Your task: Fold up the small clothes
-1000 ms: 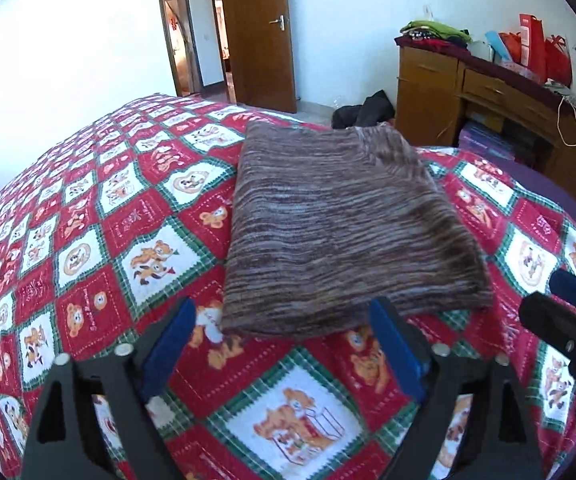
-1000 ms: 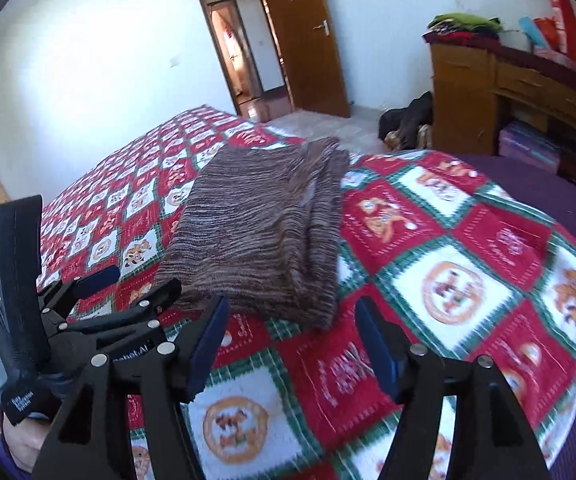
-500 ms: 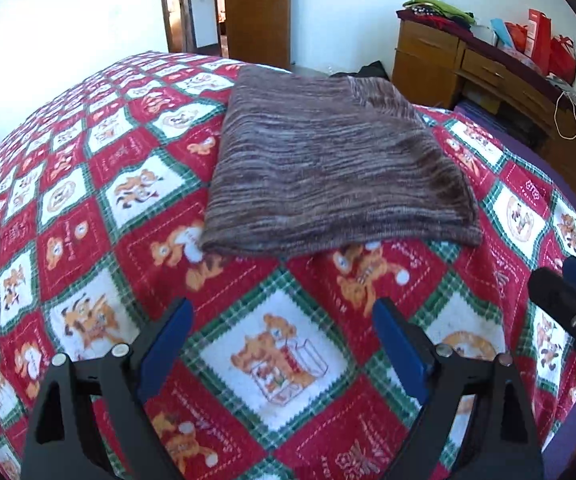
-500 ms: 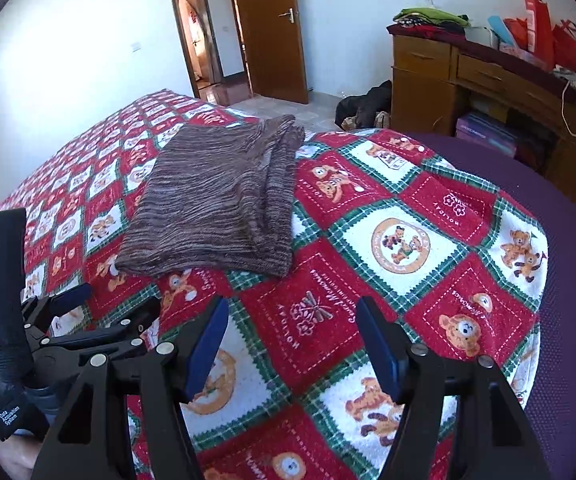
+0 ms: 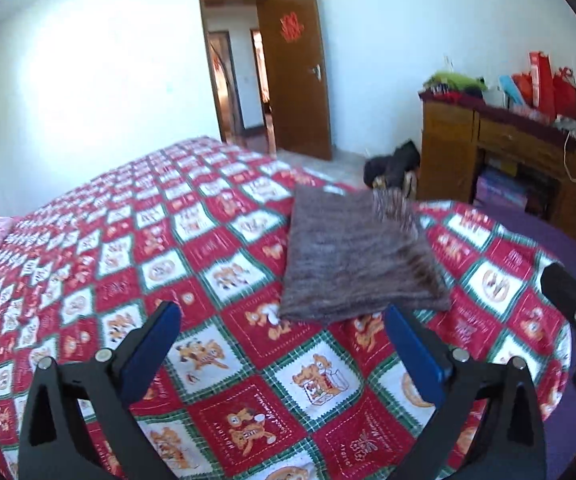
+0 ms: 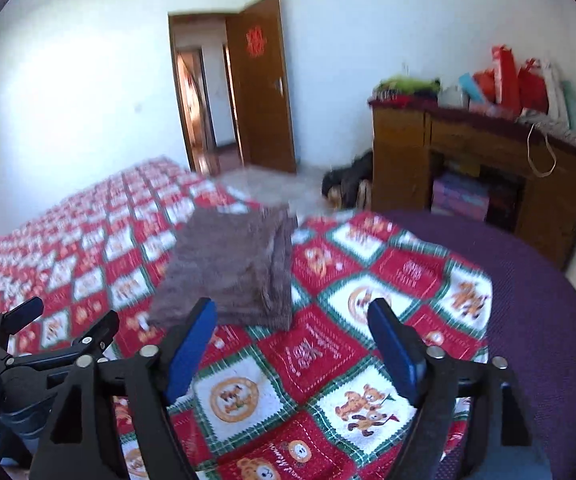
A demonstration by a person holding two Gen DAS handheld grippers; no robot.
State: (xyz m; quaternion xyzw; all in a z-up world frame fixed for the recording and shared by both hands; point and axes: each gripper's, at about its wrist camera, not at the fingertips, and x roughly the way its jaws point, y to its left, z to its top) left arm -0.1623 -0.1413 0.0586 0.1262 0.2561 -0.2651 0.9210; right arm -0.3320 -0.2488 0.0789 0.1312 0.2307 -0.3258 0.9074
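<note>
This is a bedroom in a home: a bed (image 5: 216, 264) under a red, white and green patchwork bedspread with cartoon bears fills the lower half of both views. At the top centre an open brown wooden door (image 5: 296, 68) with a red paper ornament leads to further rooms. On the right, a wooden dresser (image 6: 472, 168) carries folded clothes and red gift bags (image 6: 516, 80) against plain white walls.

Left gripper (image 5: 280, 320): angled downward, jaws spread wide, just widened further, nothing held between the blue pads (image 5: 150, 354). Right gripper (image 6: 292, 320): likewise angled downward, jaws parted, just opened further, nothing gripped. The two are carried side by side, apparently apart, though blur limits certainty.
</note>
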